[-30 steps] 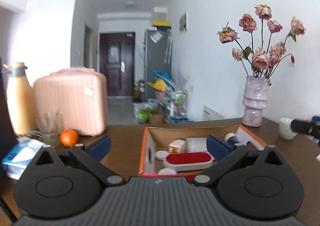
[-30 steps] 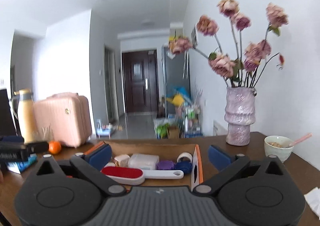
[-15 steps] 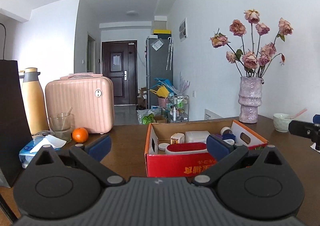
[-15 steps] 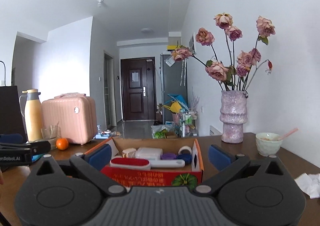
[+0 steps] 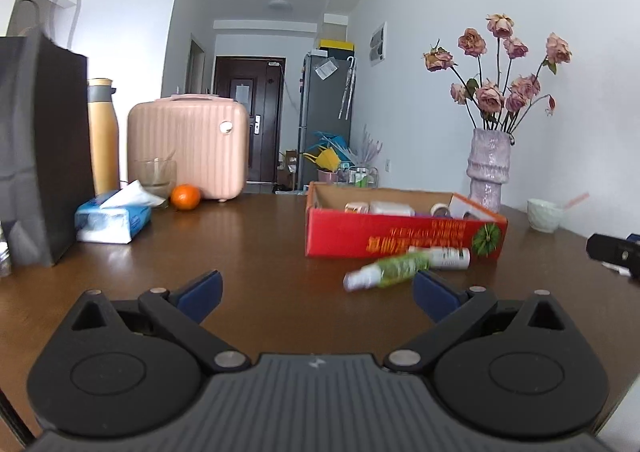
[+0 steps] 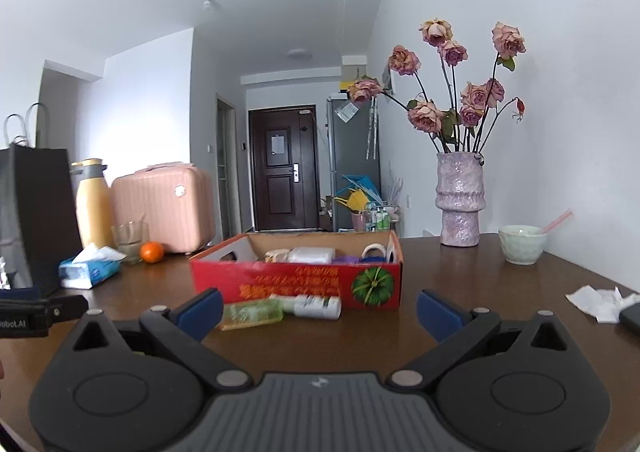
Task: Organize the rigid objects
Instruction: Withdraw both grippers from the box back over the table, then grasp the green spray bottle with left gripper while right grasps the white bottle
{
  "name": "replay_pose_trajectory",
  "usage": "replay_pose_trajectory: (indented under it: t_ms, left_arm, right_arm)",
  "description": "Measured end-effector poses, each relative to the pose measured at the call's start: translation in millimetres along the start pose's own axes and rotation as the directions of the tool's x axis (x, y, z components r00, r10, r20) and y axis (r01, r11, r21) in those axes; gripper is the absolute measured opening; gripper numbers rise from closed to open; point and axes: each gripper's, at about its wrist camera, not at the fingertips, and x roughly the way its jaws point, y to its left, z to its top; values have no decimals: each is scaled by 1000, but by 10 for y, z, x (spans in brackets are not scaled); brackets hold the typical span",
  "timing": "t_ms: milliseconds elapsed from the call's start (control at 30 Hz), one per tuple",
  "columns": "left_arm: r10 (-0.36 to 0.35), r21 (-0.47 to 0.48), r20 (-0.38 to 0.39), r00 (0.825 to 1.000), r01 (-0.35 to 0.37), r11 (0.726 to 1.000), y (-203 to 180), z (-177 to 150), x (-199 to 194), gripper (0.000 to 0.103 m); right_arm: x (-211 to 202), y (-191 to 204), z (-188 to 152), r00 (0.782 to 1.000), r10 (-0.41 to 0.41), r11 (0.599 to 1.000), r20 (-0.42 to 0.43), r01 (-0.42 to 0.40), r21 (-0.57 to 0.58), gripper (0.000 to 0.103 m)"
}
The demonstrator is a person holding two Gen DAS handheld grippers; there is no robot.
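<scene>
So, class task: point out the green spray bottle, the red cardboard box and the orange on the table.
green spray bottle (image 5: 400, 265): left wrist view, middle of its green body.
red cardboard box (image 6: 296, 284): right wrist view, printed front wall.
orange (image 5: 185, 197): left wrist view, centre of the fruit.

Left tongs hang wide open and empty above the brown table. Ahead, a green spray bottle lies on its side beside a white bottle, both just in front of the red cardboard box. Far left: tissue pack, orange, pink suitcase.
</scene>
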Motion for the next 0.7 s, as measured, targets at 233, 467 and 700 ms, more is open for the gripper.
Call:
replay_pose_trajectory:
  t_ms: [233, 467, 700]
  left_arm:
    - [11, 83, 18, 1000, -12, 997, -9, -254, -275, 103]
    - [-66, 71, -16, 998, 67, 995, -53, -166, -119, 103]
    - [-129, 98, -64, 990, 135, 986, -178, 48, 318, 103]
  right_arm:
    - [-295, 78, -284, 999, 17, 999, -42, -15, 36, 103]
    - [-155, 113, -323, 995, 34, 999, -92, -35, -12, 102]
    - [262, -14, -120, 989, 33, 997, -146, -43, -61, 95]
